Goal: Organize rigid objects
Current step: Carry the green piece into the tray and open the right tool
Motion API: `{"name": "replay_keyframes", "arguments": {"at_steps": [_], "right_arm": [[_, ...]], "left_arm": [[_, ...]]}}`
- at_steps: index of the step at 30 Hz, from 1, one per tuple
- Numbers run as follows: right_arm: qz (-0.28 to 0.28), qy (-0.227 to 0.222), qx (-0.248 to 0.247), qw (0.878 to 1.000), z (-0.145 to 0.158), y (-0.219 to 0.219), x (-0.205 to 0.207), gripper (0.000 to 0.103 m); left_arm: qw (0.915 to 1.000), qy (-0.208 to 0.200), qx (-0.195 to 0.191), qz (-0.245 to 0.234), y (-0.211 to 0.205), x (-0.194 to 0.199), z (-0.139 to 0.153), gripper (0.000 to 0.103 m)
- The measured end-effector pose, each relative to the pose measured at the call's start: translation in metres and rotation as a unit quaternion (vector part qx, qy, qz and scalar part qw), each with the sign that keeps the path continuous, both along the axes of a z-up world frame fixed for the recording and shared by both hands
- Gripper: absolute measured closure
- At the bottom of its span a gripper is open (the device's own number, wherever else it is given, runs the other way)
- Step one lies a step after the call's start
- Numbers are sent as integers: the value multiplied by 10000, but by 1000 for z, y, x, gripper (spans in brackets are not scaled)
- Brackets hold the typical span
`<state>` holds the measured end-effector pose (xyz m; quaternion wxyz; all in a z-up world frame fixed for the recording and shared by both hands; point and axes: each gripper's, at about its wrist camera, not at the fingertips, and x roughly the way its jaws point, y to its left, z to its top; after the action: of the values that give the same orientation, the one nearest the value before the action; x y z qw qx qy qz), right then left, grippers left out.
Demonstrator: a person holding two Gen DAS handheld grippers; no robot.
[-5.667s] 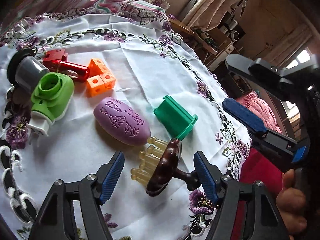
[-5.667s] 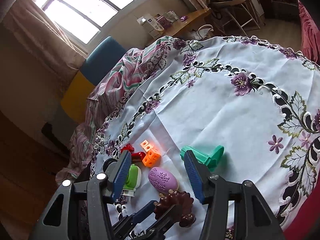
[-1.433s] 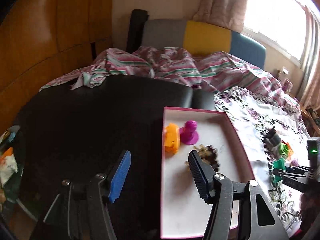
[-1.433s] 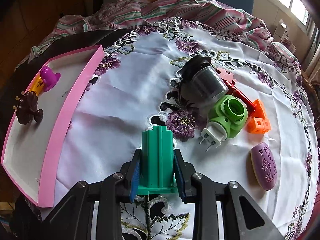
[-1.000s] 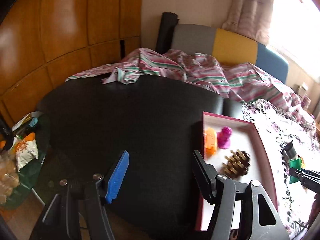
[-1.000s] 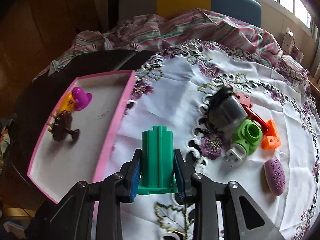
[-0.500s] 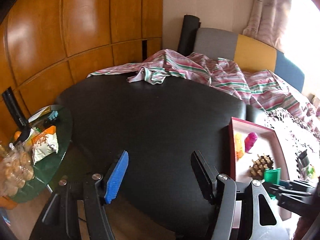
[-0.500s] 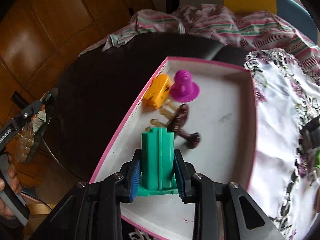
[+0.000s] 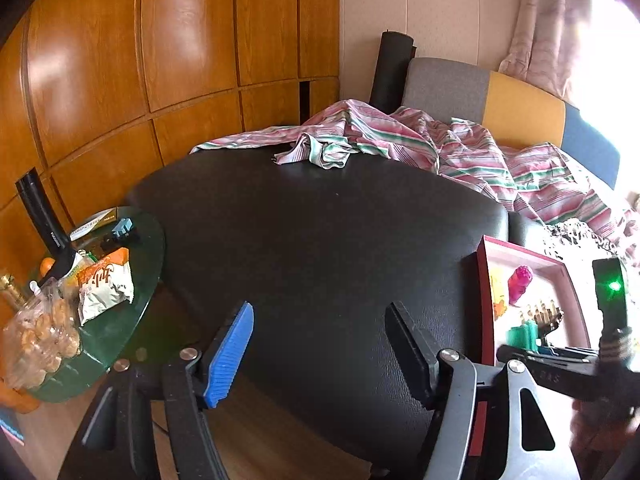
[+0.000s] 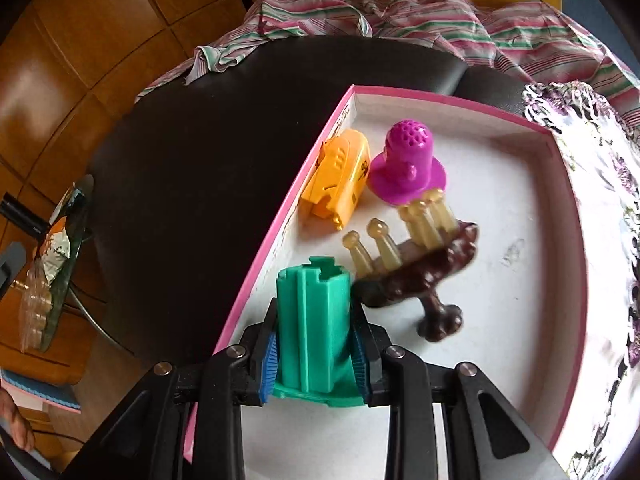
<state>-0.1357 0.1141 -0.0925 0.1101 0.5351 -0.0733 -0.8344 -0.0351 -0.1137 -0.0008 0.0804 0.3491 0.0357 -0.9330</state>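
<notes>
Wood-panelled wall and a dark padded surface fill the left wrist view, with a striped cloth (image 9: 384,136) bunched at the far side and a glass side table (image 9: 120,320) of snack packets low at the left. Compared with a second ago, the right gripper (image 10: 316,344) no longer hangs over the embroidered tablecloth (image 10: 600,184); it now sits over the pink-rimmed tray (image 10: 560,136), jaws narrow and clamped on the green plastic piece (image 10: 312,320), which is upright between the blue pads. Below and ahead of it in the tray: orange toy (image 10: 338,178) against the left wall, magenta cap-shaped piece (image 10: 408,164) beside it, brown pronged massager (image 10: 416,264) just right of the green piece, possibly touching; cannot tell. Whether the green piece's base has met the tray floor is not visible. Left gripper (image 9: 320,344) has swung off the tray toward the dark surface; jaws about half wide and opening, nothing between them. Judgement: carry is finished, release is the step in hand; free floor lies near the tray's near-left corner. Risk: nudging the massager on the way down.
</notes>
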Motion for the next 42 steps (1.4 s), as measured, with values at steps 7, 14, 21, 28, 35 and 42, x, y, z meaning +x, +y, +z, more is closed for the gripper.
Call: {"name": "replay_keyframes", "arguments": {"at_steps": [7,14,21,28,35,42], "right_arm": [[-87,17,-308,9995,-3,11,-6,73],[-156,9,-602,9981,1,20,-6,72],[-187,90,-596,9980,8,27,-3,71],[-148,118,-522,9985,9,29,3,71],[-113,134,-443,9989,8,28,4,71],[-79,182,-331,9993,10,27,6,71]], "left_arm": [[9999,-112,32,-115,6,1,-8,34],[9995,-153,33,-269,17,4,-11,32],[9991,-188,19,-372,24,6,-12,32],[9989,-175,2,-434,27,9,-11,31],[9986,-120,-32,-514,31,11,-9,29],[9983,-124,-61,-570,36,12,-8,29]]}}
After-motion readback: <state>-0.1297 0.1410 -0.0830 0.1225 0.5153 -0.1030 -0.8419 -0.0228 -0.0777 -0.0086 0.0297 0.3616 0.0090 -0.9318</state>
